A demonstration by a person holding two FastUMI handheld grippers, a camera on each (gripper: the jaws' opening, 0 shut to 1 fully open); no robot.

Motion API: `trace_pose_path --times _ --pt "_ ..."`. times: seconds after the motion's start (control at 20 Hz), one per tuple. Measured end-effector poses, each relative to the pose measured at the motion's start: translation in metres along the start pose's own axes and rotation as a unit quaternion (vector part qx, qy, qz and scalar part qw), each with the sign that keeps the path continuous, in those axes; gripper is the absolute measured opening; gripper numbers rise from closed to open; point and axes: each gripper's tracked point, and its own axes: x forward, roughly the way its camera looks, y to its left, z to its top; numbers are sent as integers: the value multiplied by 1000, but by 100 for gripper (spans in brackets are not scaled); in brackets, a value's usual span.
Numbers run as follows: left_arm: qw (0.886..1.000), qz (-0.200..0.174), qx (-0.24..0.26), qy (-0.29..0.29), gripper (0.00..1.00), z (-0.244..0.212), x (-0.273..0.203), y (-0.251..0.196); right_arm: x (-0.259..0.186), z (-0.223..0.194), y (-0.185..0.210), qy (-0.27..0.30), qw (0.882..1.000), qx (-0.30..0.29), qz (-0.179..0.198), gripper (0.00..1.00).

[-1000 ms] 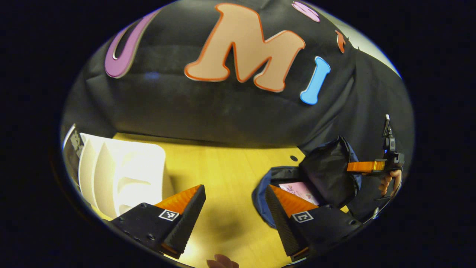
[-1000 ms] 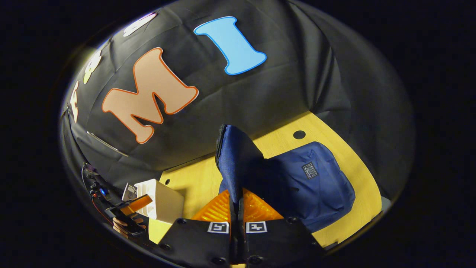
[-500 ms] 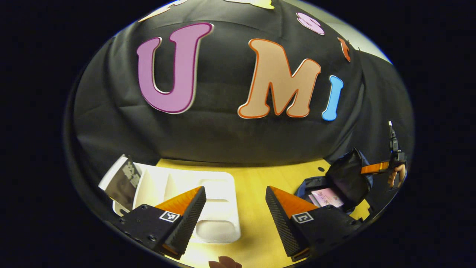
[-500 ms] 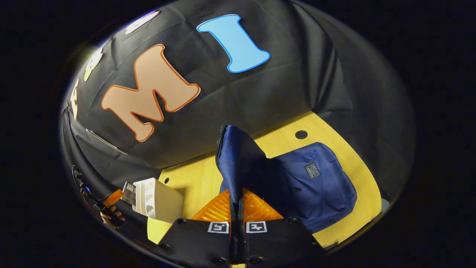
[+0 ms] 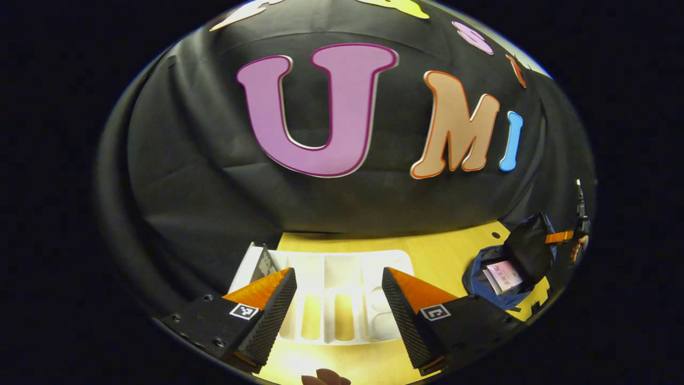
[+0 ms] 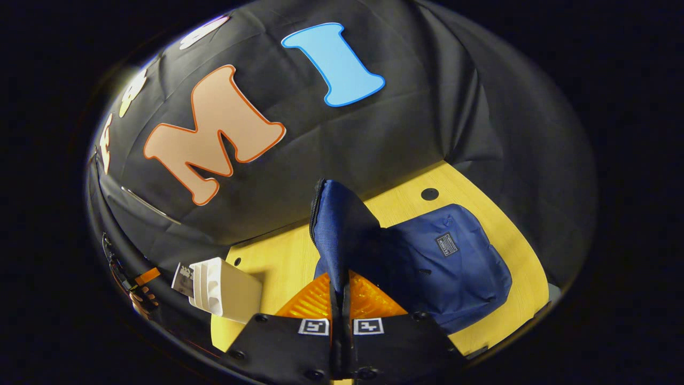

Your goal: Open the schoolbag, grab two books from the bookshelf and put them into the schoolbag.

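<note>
Facing the white plastic slotted bookshelf (image 5: 331,299) in the left gripper view, the left gripper (image 5: 339,310) has its fingers spread wide, nothing between them. The rack lies on the yellow wooden table (image 5: 443,256) straight ahead of the gap. The remaining book, a thin dark-covered one with a white edge (image 5: 263,263), stands at the rack's left end, just behind the left fingertip (image 5: 278,291). So the target sits left of the gripper's centreline; its thin edge faces the camera. Far right, the navy fabric schoolbag (image 5: 489,267) lies open with a pale pink book (image 5: 502,277) inside. The right gripper (image 5: 558,237) pinches the bag's dark flap (image 5: 529,251).

In the right gripper view, the right gripper (image 6: 341,299) is closed on the flap (image 6: 334,235), both fingers pressing the fabric, holding it upright over the schoolbag body (image 6: 454,267). The bookshelf (image 6: 224,291) is low left, with the book (image 6: 183,279) at its far end and the left gripper (image 6: 144,278) just beyond.

Judgement: one book packed, second pending. The left gripper is nearer; it needs a leftward shift to straddle the book's faces.
</note>
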Motion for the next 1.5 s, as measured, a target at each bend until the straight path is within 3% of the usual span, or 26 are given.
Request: trace_pose_path --times 0.4,0.7,1.0,1.05,1.2,1.3,1.4,1.45,1.5 --pt "996 30 14 82 92 -21 33 86 -4 -1 1 -7 1000 10 -13 3" --pt "982 57 17 181 93 -67 75 138 -7 -4 1 -9 1000 10 -21 4" --pt "964 60 5 259 93 -107 102 144 -7 -5 2 -9 1000 7 -25 4" --pt "963 61 5 262 89 -110 107 144 -8 -6 2 -9 1000 4 -25 4" --pt "953 70 9 295 93 -123 110 147 -9 -5 2 -9 1000 4 -26 3" --pt "947 70 9 313 87 -131 113 146 -10 -5 1 -10 1000 5 -27 4" --pt "939 68 12 336 95 -137 113 147 -9 -5 1 -10 1000 4 -27 3" --pt "936 68 15 345 89 -138 114 148 -9 -5 1 -11 1000 5 -27 3" --pt "933 72 17 353 94 -139 115 150 -9 -5 1 -11 1000 4 -27 4"
